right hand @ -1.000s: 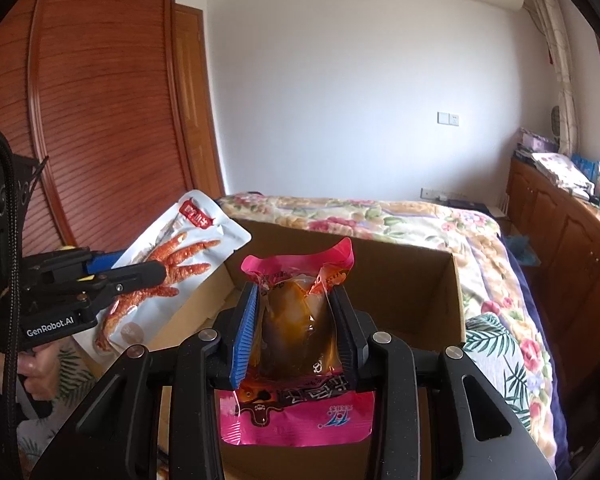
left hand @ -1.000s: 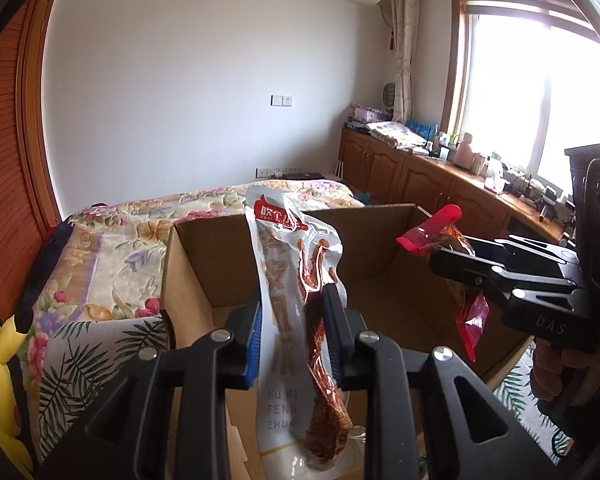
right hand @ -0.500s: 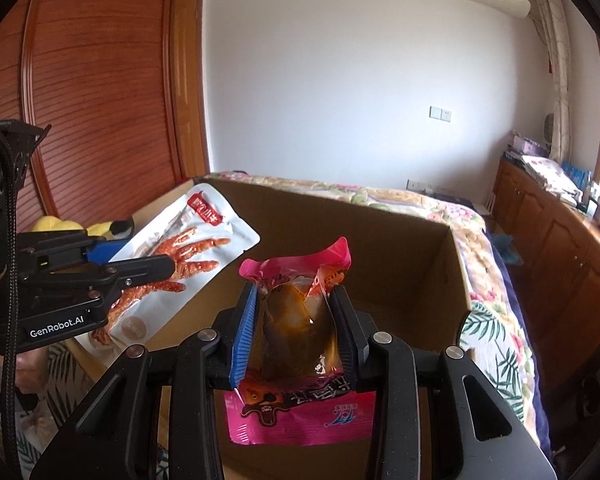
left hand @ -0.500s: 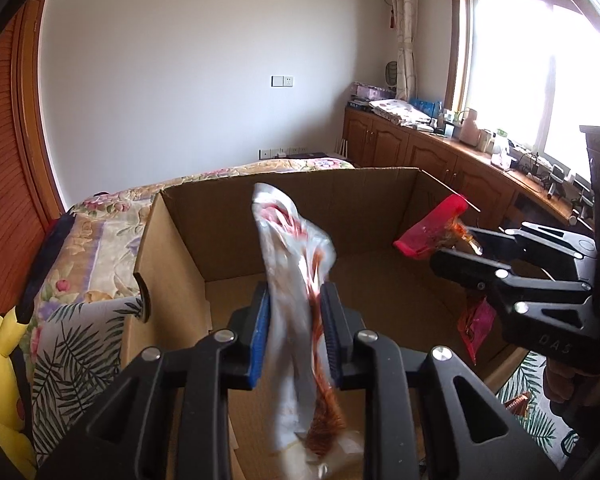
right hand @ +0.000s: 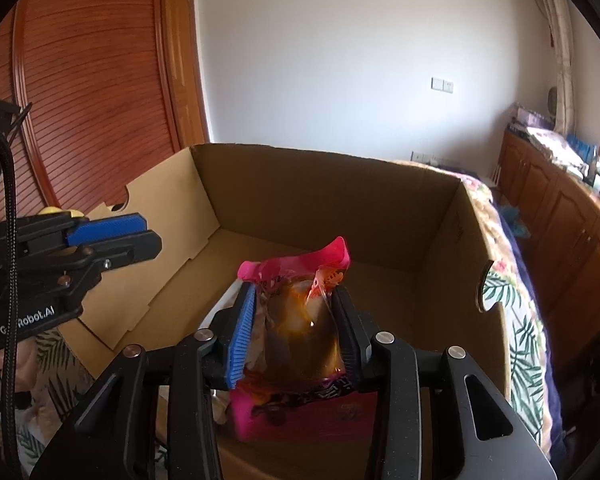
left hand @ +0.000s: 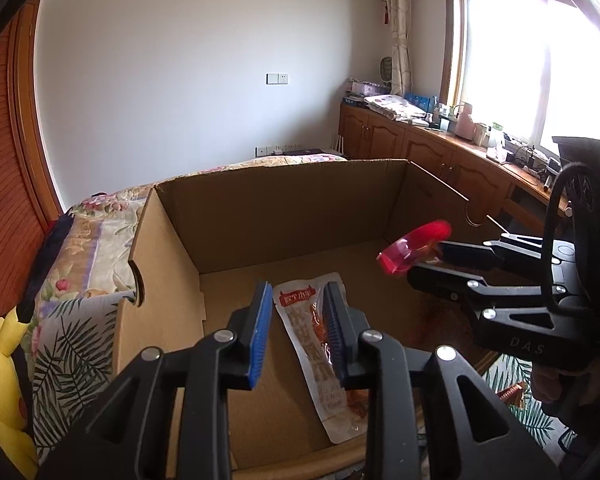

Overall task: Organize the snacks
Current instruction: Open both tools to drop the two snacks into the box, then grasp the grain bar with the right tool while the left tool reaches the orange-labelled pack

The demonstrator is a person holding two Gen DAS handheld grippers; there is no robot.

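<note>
An open cardboard box [left hand: 260,216] sits on a floral-covered bed [left hand: 80,240], its walls rising around both claws. The left claw [left hand: 296,328] hangs over the box with jaws opening and nothing pinched; a white chicken-feet snack packet [left hand: 316,344] lies flat on the box floor beneath it, toward the near edge. The right claw [right hand: 292,328] clamps a pink snack pouch [right hand: 296,312] upright above the box interior, though its jaws are easing apart. A yellow plush toy [left hand: 4,380] rests at the bed's near left corner; wooden cabinets [left hand: 440,156] line the window wall.
</note>
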